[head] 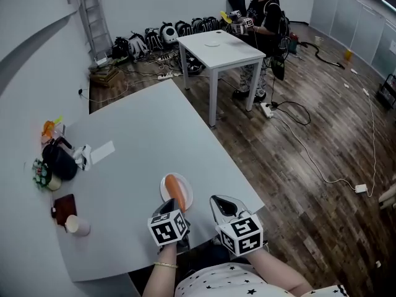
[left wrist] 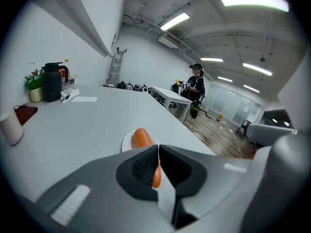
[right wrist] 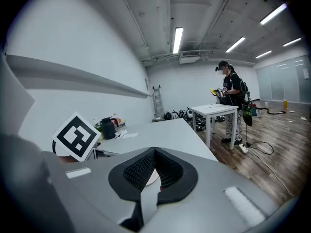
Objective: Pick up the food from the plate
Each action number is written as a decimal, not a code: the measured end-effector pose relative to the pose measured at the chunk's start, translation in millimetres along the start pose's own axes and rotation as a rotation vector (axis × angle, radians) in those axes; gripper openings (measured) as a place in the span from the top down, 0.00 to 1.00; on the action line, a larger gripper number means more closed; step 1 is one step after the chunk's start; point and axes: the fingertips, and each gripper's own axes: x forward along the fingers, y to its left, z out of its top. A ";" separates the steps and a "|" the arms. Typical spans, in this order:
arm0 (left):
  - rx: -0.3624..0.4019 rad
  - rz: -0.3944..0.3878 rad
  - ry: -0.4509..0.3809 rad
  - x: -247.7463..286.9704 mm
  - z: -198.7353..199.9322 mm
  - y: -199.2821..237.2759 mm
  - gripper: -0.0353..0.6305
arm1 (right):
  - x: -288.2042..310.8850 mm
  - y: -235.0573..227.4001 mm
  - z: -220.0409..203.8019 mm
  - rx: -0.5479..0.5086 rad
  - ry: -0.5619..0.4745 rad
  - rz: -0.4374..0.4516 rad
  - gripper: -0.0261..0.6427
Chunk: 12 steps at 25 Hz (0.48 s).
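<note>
An orange sausage point(head: 177, 191) lies on a small white plate point(head: 165, 188) near the front edge of the grey table point(head: 136, 135). My left gripper point(head: 168, 205) hovers just short of the plate's near rim, its jaws shut with nothing between them. In the left gripper view the sausage point(left wrist: 141, 137) and the plate point(left wrist: 127, 141) sit right beyond the closed tips of the left gripper point(left wrist: 158, 149). My right gripper point(head: 218, 200) is to the right of the plate, also shut and empty. In the right gripper view, the right gripper point(right wrist: 155, 151) shows a sliver of plate point(right wrist: 151, 177) behind its tips.
At the table's left stand a black kettle point(head: 60, 160), a small plant point(head: 41, 173), a white paper point(head: 102, 151), a brown pouch point(head: 64, 206) and a paper cup point(head: 77, 226). The table's right edge runs close to the plate. Farther back is a white table point(head: 219, 47) with a person point(head: 263, 17).
</note>
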 end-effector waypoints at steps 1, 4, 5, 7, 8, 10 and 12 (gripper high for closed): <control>-0.003 0.002 0.016 8.9 1.7 1.5 0.91 | 9.5 -3.0 3.9 -0.006 0.007 0.006 0.96; -0.011 0.016 0.065 31.9 2.7 5.3 0.85 | 33.3 -11.2 12.9 -0.014 0.028 0.029 0.96; -0.013 0.023 0.086 39.5 1.5 7.3 0.84 | 40.7 -13.6 14.7 -0.018 0.035 0.036 0.96; -0.026 0.033 0.138 55.1 -1.4 11.9 0.78 | 55.1 -17.9 17.1 -0.023 0.051 0.051 0.96; -0.040 0.039 0.165 62.2 -3.1 15.1 0.73 | 61.5 -19.5 17.5 -0.024 0.059 0.057 0.96; -0.070 0.057 0.220 74.5 -7.1 22.8 0.64 | 72.7 -21.4 17.1 -0.026 0.078 0.068 0.96; -0.081 0.076 0.274 86.2 -9.6 28.3 0.57 | 82.3 -22.8 16.6 -0.025 0.095 0.078 0.96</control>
